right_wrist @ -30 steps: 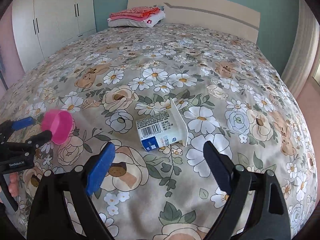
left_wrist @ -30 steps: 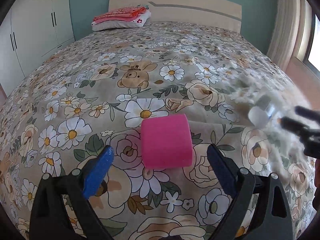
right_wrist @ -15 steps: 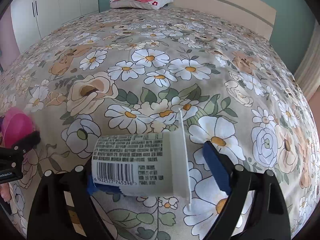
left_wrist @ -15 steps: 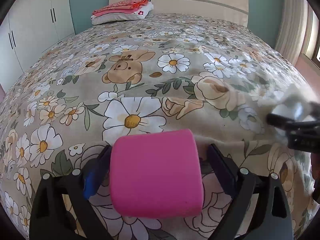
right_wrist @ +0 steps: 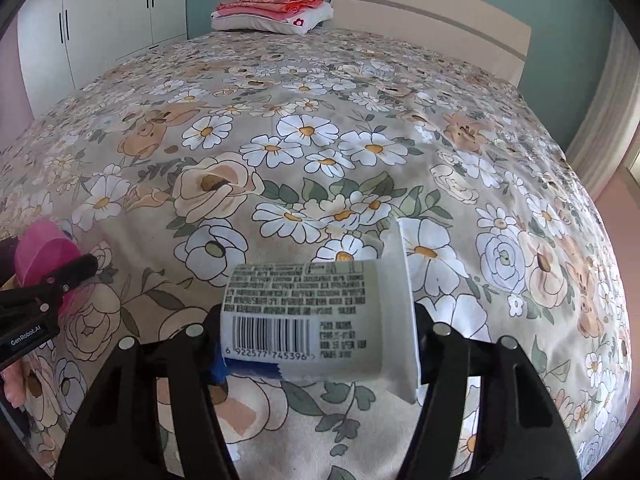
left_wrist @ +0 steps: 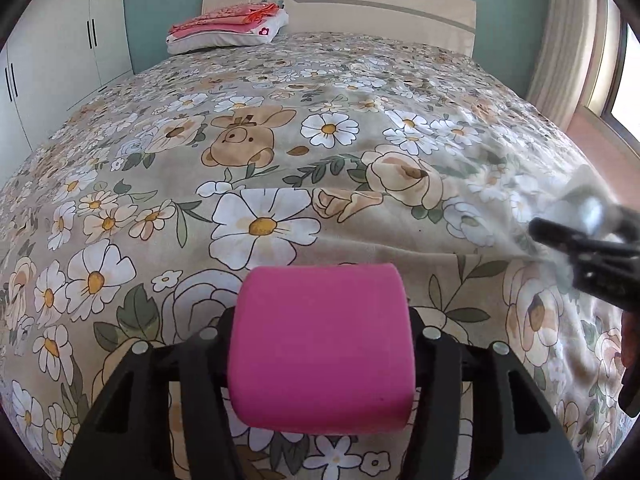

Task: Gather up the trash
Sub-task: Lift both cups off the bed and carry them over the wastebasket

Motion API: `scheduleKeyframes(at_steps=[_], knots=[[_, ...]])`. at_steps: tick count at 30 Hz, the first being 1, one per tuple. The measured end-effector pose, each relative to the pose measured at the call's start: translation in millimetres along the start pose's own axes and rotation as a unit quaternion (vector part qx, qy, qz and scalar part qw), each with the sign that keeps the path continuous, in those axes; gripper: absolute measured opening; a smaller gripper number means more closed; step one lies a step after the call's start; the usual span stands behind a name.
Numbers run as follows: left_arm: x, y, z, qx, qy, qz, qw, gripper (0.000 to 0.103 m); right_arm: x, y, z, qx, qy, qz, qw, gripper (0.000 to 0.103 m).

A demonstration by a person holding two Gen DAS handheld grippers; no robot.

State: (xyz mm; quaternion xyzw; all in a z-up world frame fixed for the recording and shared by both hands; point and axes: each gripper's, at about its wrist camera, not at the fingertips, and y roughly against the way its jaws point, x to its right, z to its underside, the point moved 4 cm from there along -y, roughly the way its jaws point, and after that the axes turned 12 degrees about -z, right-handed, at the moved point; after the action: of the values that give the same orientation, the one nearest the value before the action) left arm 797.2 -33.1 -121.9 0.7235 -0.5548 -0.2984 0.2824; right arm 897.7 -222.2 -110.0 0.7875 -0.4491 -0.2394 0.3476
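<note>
Holding one piece of trash in each claw, I had both grips made at the near end of the bed [left_wrist: 160, 184]. My left claw [left_wrist: 322, 344] was clenched on the pink cup [left_wrist: 322, 346], which lay on its side with its long axis running across the jaws, so the fingers pressed on its two ends. My right claw [right_wrist: 318, 334] was grasping the white yogurt cup [right_wrist: 316, 320] the same way: barcode label up, base toward the left finger, wide rim against the right one. From the wrist views I could not tell whether either cup rested on the floral cover or hung just clear of it. Seen from the right wrist, the pink cup sat well off to the left, so each claw was the nearer one for its own cup and neither arm crossed the other. No bin showed in either view, so I judged the coming move to be a lift straight up, keeping both cups level. With thin walls pinched end to end, the yogurt cup seemed the likelier to buckle or slip. At the headboard, the pillow [right_wrist: 276, 20] with folded pink cloth lay well apart.
</note>
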Motion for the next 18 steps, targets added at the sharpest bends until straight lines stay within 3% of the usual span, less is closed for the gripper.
scheduleKeyframes(at_steps=[8, 18], knots=[[-30, 91, -7, 0.049, -0.003, 0.001, 0.9988, 0.056, -36, 87, -4, 0.038, 0.001, 0.014, 0.999, 0.063], [-91, 276, -11, 0.12, 0.007, -0.011, 0.9926, 0.056, -131, 269, -12, 0.102, 0.022, 0.023, 0.994, 0.063]])
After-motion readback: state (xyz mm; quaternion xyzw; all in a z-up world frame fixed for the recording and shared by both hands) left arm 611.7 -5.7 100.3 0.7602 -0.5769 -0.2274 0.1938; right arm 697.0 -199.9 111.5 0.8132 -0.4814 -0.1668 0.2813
